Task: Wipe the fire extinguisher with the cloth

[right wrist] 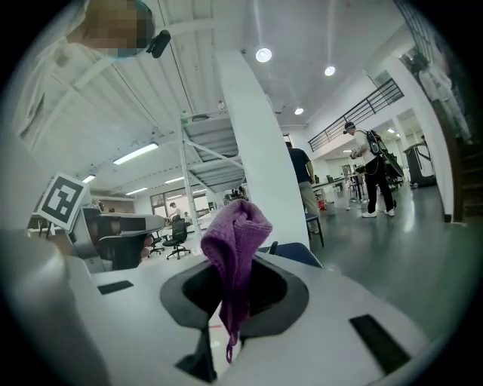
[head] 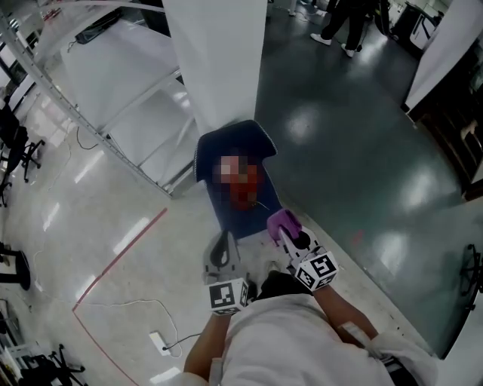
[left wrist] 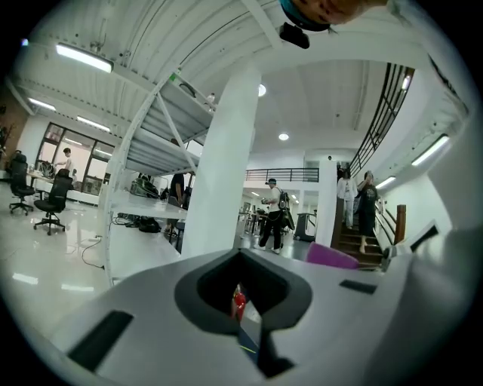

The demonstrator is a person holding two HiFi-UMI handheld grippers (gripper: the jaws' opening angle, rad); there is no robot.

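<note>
A red fire extinguisher [head: 244,190] sits on the seat of a dark blue chair [head: 226,147] at the foot of a white pillar; a mosaic patch covers part of it. My right gripper [head: 286,231] is just short of the chair's front edge, shut on a purple cloth [head: 283,222]. In the right gripper view the cloth [right wrist: 236,243] bunches up above the jaws and a tail hangs below. To its left my left gripper [head: 224,244] is shut with nothing in it. Through its narrow slit the left gripper view shows a sliver of the red extinguisher [left wrist: 238,302].
The white pillar [head: 215,60] rises right behind the chair. White racks [head: 113,83] run along the left. A red tape line [head: 121,256] and a power strip with cable [head: 160,343] lie on the floor. People walk at the far end [head: 339,22]. Office chairs [head: 15,147] stand left.
</note>
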